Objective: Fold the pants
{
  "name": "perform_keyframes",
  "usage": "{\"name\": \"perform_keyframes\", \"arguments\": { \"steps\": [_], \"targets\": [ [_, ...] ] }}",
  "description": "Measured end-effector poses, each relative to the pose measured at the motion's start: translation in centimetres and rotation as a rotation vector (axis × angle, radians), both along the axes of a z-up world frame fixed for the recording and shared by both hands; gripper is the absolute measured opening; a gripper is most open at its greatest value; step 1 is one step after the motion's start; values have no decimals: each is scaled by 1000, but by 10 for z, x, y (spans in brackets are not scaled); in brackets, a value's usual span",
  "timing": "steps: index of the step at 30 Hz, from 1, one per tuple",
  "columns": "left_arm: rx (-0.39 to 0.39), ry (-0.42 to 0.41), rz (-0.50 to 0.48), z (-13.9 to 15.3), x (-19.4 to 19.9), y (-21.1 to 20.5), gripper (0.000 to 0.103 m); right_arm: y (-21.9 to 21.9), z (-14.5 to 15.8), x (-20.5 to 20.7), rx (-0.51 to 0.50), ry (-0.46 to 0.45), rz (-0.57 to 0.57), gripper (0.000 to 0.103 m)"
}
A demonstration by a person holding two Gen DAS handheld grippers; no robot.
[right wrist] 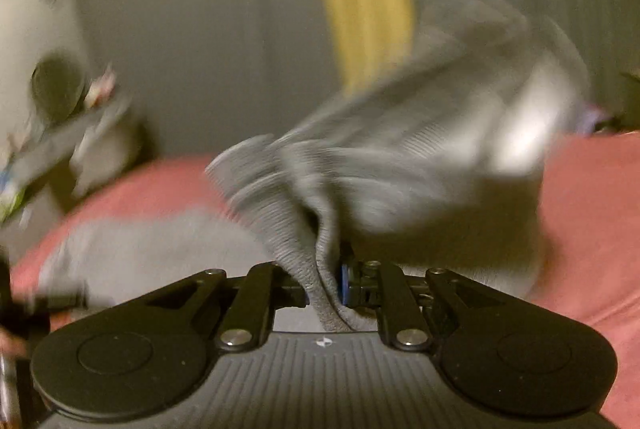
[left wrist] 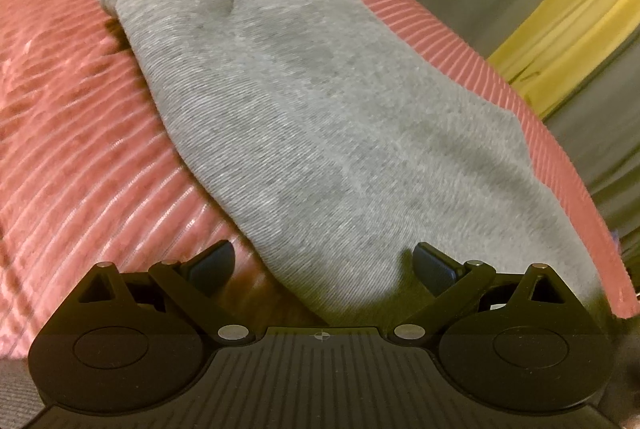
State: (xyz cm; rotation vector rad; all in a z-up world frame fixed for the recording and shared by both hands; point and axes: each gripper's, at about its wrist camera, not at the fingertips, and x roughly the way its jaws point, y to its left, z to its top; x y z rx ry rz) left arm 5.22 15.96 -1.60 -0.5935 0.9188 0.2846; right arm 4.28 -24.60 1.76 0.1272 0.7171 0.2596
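Grey knit pants (left wrist: 312,133) lie as a long strip across a pink ribbed bedcover (left wrist: 80,149) in the left wrist view. My left gripper (left wrist: 324,265) stands open at the near end of the strip, its right fingertip over the cloth and its left one over the cover. In the blurred right wrist view my right gripper (right wrist: 324,285) is shut on a bunched ribbed edge of the grey pants (right wrist: 420,165), which rise lifted and swinging above the bedcover (right wrist: 588,213). More grey cloth lies flat at the lower left.
A yellow cloth (left wrist: 572,25) hangs beyond the bed's far right edge against a grey wall. In the right wrist view a white unit with a dark round opening (right wrist: 56,89) and clutter stands at the left. The bed's right edge drops off.
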Motion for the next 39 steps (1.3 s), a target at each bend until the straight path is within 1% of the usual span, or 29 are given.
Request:
{"name": "perform_keyframes", "arguments": {
  "steps": [2, 3, 5, 7, 10, 12, 14, 16, 18, 21, 23, 24, 25, 26, 27, 28, 29, 30, 32, 33, 35, 36, 37, 38, 39],
  "targets": [
    [-3, 0, -3, 0, 0, 1, 100, 21, -42, 13, -76, 166, 19, 15],
    [-5, 1, -3, -1, 0, 1, 100, 25, -53, 15, -78, 200, 12, 16],
    [-6, 1, -5, -1, 0, 2, 100, 26, -52, 6, -69, 154, -4, 19],
    [-10, 0, -5, -1, 1, 2, 101, 22, -46, 7, -48, 156, -16, 19],
    [-15, 0, 1, -2, 2, 1, 101, 22, -31, 3, -43, 116, -13, 18],
    [-19, -5, 2, -2, 1, 2, 101, 31, -21, -5, -51, 84, 2, 19],
    [-24, -7, 3, -2, 1, 2, 101, 33, -19, -8, -45, 71, 18, 19],
    [-20, -5, 1, -2, 1, 2, 101, 36, -23, -13, -47, 78, 22, 19],
    [-13, -4, -2, -2, 1, 1, 101, 36, -23, -15, -23, 77, 10, 19],
    [-9, -2, -4, -2, 2, 0, 101, 30, -12, -15, 42, 55, 0, 18],
    [-4, -1, -5, -2, 2, 0, 101, 32, -8, -17, 51, 40, 10, 18],
    [-2, 0, -6, -2, 2, 0, 101, 30, -8, -19, 42, 41, 25, 19],
    [1, 1, -8, -3, 3, -1, 101, 33, -14, -16, 24, 62, 48, 21],
    [3, 1, -9, -3, 3, -1, 101, 32, -20, -14, 3, 100, 62, 24],
    [3, 0, -9, -3, 3, -1, 101, 30, -27, -12, -16, 148, 62, 24],
    [2, -2, -9, -3, 3, 0, 101, 28, -33, -11, -15, 188, 66, 26],
    [1, -4, -9, -2, 2, 0, 101, 23, -33, -13, 5, 194, 64, 28],
    [0, -10, -10, -2, 1, 0, 101, 16, -29, -17, 39, 187, 64, 33],
    [1, -32, -22, 1, -1, -1, 101, 1, -21, -21, 126, 204, 73, 74],
    [5, -43, -28, 3, -2, -2, 101, -10, -16, -24, 167, 191, 58, 80],
    [29, -77, -55, 9, -4, -9, 101, -31, -3, -31, 236, 154, 17, 86],
    [43, -91, -72, 12, -5, -13, 101, -46, 0, -34, 296, 145, -5, 89],
    [56, -102, -91, 15, -6, -17, 101, -61, 1, -37, 346, 137, -47, 97],
    [67, -110, -122, 19, -5, -24, 101, -74, 0, -38, 365, 130, -104, 99],
    [72, -118, -156, 22, -4, -31, 101, -86, -3, -40, 354, 131, -172, 99]
  ]
}}
